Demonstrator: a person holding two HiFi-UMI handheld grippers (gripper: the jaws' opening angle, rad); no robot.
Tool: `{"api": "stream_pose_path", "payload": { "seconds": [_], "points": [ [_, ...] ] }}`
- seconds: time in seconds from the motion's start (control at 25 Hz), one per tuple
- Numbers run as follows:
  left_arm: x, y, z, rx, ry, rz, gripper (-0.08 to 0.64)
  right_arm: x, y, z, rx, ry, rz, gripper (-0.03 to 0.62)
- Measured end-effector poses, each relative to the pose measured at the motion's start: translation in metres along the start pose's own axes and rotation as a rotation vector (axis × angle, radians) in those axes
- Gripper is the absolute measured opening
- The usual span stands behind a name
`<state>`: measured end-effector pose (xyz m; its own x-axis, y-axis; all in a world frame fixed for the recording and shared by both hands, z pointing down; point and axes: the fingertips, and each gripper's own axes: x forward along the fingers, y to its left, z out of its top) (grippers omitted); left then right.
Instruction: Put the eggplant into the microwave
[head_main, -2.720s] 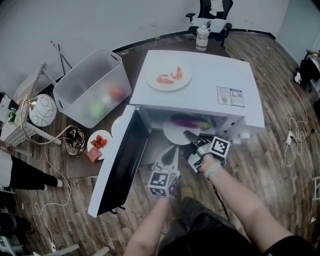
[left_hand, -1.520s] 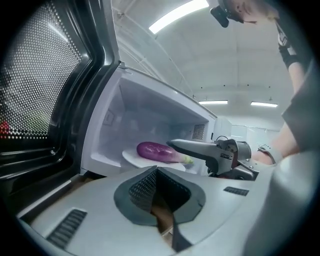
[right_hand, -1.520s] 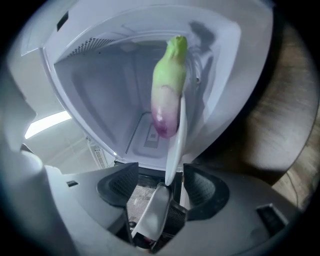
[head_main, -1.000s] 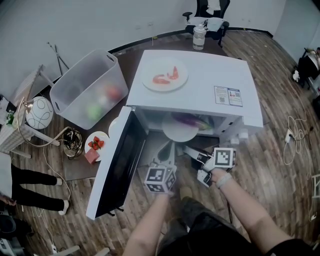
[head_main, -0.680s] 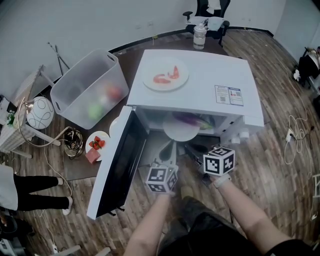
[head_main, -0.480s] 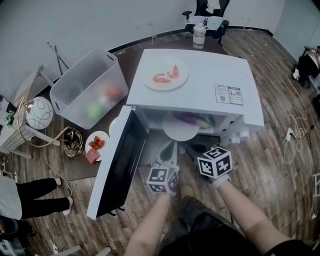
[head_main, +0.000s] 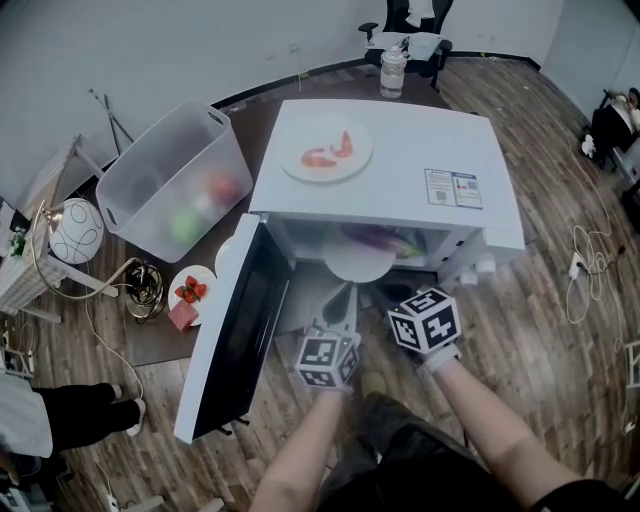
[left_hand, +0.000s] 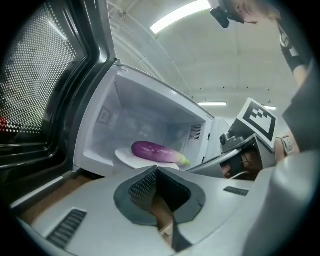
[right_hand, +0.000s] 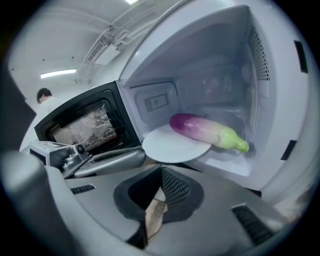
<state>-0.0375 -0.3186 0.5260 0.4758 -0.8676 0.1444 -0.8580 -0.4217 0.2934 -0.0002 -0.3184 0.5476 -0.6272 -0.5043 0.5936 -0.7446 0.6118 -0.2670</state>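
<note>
Wooden floor (head_main: 545, 320) lies below you. Your left gripper (left_hand: 157, 170) and right gripper (right_hand: 160, 170) are both closed, empty, facing the open microwave (head_main: 395, 175). Inside, the eggplant (right_hand: 205, 131) lies crosswise along the far edge of the plate (right_hand: 167, 146), seemingly nearer your right gripper.

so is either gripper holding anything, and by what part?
Nothing held. Left gripper and right gripper are shut, empty; the eggplant lies on the plate in the microwave.

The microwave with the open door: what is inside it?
Inside the microwave, a purple eggplant with a green end lies on a white plate. The part of the plate under the eggplant is covered, and most of the floor below the plate is hidden.
</note>
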Motion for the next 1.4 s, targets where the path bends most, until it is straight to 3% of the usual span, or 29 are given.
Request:
{"api": "stream_pose_path", "payload": {
  "seconds": [1.4],
  "points": [
    [0.035, 0.014, 0.002, -0.026, 0.014, 0.000, -0.011, 0.024, -0.011, 0.031, 0.046, -0.027, 0.042, -0.002]
  ]
}}
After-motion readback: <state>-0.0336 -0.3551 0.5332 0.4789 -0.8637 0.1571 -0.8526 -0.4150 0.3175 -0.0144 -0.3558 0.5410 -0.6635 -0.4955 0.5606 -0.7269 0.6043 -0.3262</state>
